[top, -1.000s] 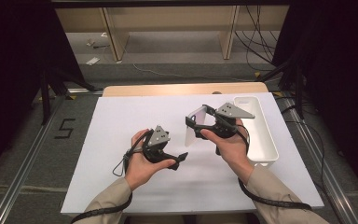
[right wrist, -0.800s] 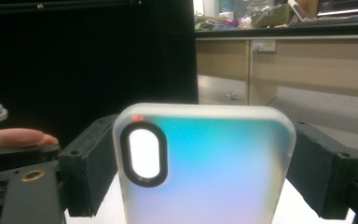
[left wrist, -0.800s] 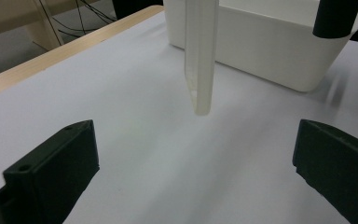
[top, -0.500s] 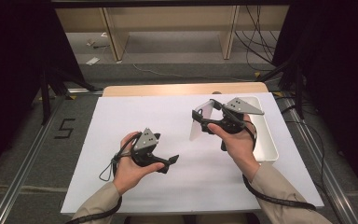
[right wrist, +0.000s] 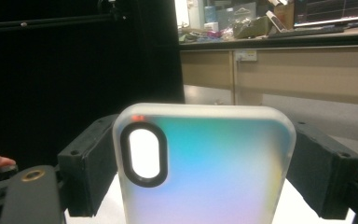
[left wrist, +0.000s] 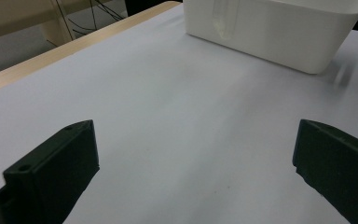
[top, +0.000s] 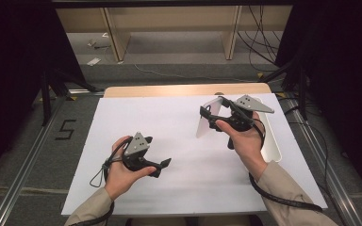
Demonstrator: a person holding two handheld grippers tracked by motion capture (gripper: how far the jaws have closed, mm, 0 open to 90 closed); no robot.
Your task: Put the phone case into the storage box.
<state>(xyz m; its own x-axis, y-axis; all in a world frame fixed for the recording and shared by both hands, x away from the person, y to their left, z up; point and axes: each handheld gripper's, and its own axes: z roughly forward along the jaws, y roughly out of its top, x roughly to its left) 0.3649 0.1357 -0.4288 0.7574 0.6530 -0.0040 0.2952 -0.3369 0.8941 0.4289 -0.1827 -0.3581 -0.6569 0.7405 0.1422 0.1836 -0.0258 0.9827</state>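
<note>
A frosted, translucent phone case (right wrist: 205,163) with an oval camera cutout stands upright between the two black jaws of my right gripper (right wrist: 200,144), which is shut on its sides. From above, the case (top: 205,125) is a pale panel hanging off the right gripper (top: 212,112), held above the white table at centre right. My left gripper (top: 162,165) sits low over the table at the near left, pointing right. Its jaws stand wide apart in the left gripper view, so the left gripper (left wrist: 196,163) is open with only table between them.
A white tray (top: 269,141) lies along the table's right edge; it also appears ahead of the left gripper as a white tray (left wrist: 270,32). The white table sheet (top: 169,122) ends at a wooden strip at the far edge. Dark curtains and metal rails flank the table.
The left hand has slid to the left across the table, gripper still open. The right hand has drifted slightly right and upward, keeping the case in its jaws.
</note>
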